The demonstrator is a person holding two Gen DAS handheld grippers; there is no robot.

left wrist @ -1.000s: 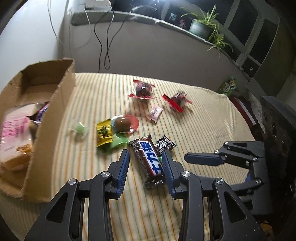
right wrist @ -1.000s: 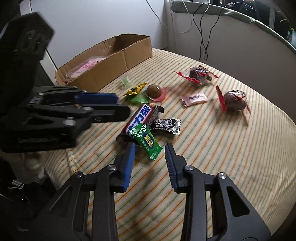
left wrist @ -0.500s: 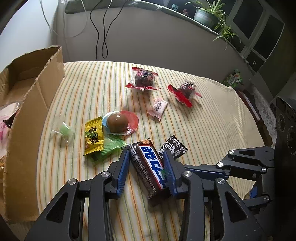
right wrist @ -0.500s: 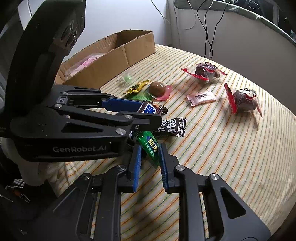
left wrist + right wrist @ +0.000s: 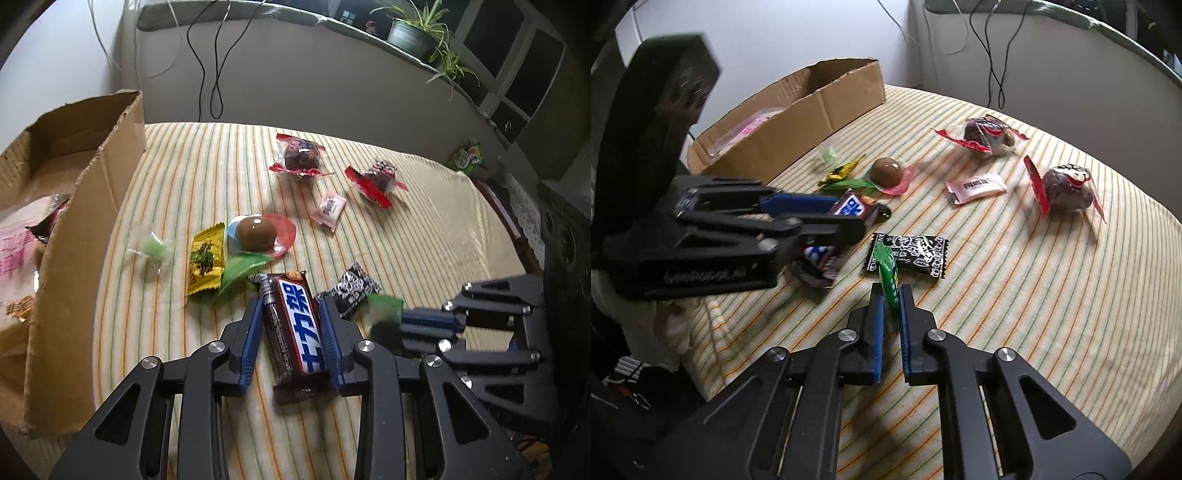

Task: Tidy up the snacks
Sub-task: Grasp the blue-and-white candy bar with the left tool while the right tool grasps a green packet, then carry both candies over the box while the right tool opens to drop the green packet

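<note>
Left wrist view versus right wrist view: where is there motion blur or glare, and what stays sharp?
Left wrist view: the green packet in the right gripper is smeared by motion, while the chocolate bar clamped in the left gripper is sharp; glare spots the brown candy ball. Right wrist view: the left gripper is blurred, the black-and-white packet crisp; fisheye bends both.

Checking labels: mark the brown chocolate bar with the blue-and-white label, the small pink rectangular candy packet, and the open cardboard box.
brown chocolate bar (image 5: 301, 325), left wrist view, on its blue label.
pink candy packet (image 5: 977, 187), right wrist view, middle of wrapper.
cardboard box (image 5: 798, 125), right wrist view, outer side wall.
</note>
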